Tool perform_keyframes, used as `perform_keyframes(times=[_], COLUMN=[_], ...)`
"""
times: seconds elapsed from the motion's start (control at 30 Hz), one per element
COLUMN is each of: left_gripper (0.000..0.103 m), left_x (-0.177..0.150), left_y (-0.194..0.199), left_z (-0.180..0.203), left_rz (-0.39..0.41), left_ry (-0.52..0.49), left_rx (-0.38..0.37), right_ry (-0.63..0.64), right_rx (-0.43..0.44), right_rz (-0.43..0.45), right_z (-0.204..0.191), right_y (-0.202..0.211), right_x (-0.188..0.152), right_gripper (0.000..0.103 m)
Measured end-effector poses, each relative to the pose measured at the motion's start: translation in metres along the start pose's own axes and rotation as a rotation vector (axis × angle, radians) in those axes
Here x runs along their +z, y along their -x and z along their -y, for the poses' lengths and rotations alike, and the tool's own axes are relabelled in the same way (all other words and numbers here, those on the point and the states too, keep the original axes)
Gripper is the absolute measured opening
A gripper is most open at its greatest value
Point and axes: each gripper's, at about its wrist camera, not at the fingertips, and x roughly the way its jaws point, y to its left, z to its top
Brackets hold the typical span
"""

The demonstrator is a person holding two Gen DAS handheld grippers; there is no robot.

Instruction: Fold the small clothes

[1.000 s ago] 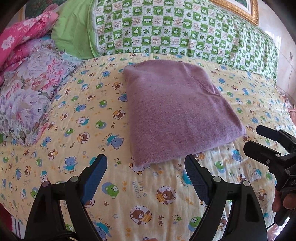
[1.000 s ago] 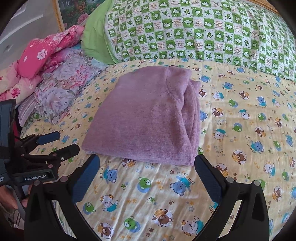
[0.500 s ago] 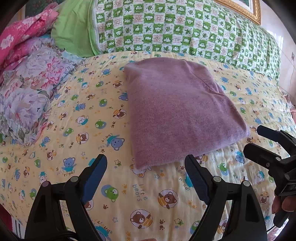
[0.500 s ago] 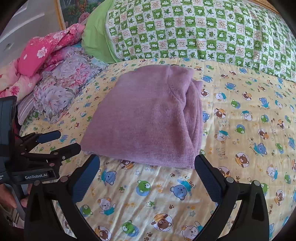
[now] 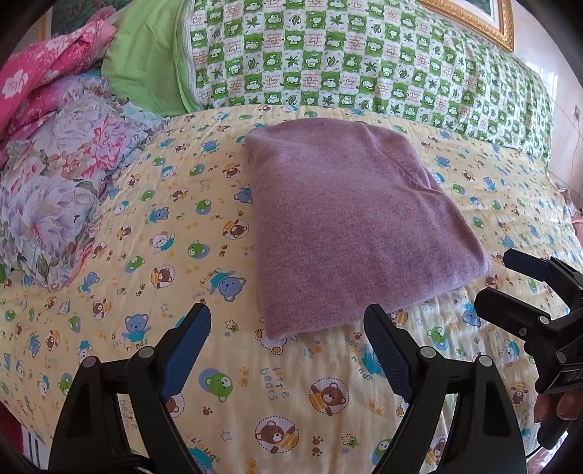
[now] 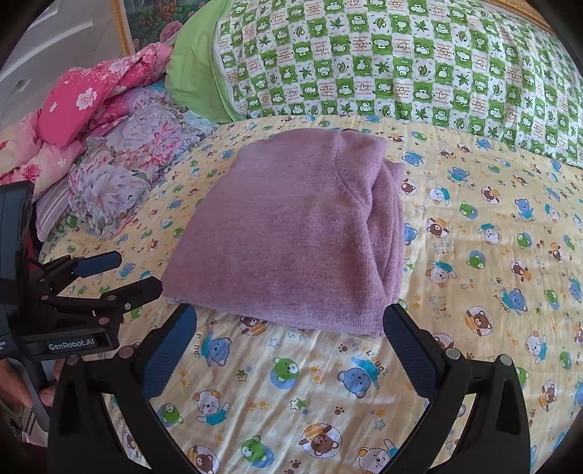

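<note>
A purple knitted garment (image 5: 349,226) (image 6: 291,233) lies folded into a thick rectangle on the yellow bear-print bedsheet (image 5: 153,233) (image 6: 484,262). My left gripper (image 5: 288,328) hovers open just short of its near edge, nothing between the fingers. My right gripper (image 6: 291,324) is open too, its tips flanking the garment's near edge without touching it. Each gripper shows in the other's view: the right one (image 5: 510,280) at the right side, the left one (image 6: 120,273) at the left, both held by a hand.
A green checked pillow (image 5: 364,62) (image 6: 400,62) lies along the head of the bed. Floral pink and lilac bedding (image 5: 54,153) (image 6: 105,160) is piled on the left. A gold picture frame (image 5: 470,25) hangs on the wall behind.
Both grippers have edged a little closer to the folded garment's near edge. The garment itself has not moved, and both grippers stay open.
</note>
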Motion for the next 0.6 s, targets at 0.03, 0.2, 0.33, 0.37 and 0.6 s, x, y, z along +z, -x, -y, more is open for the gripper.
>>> perform_keyframes(times=[0.03, 0.2, 0.33, 0.37, 0.6], left_gripper=[0.087, 0.087, 0.087, 0.087, 0.087], left_x=[0.0001, 0.0003, 0.0002, 0.0003, 0.0007], left_y=[-0.0004, 0.0003, 0.0009, 0.0009, 0.0014], left_z=[-0.0007, -0.0006, 0.0006, 0.0009, 0.0006], left_rz=[-0.002, 0.0, 0.0, 0.0, 0.0], left_ry=[0.001, 0.001, 0.0, -0.002, -0.003], left_rx=[0.0, -0.002, -0.006, -0.007, -0.009], right_ry=[-0.008, -0.008, -0.011, -0.01, -0.01], right_rx=[-0.005, -0.004, 0.0, 0.002, 0.002], right_rz=[0.005, 0.011, 0.011, 0.011, 0.011], right_z=[-0.0004, -0.002, -0.0011, -0.0005, -0.0019], right_y=[0.0003, 0.0011, 0.001, 0.001, 0.0014], right_x=[-0.0001, 0.001, 0.0024, 0.0025, 0.0034], right_gripper=[0.102, 0.102, 0.102, 0.102, 0.102])
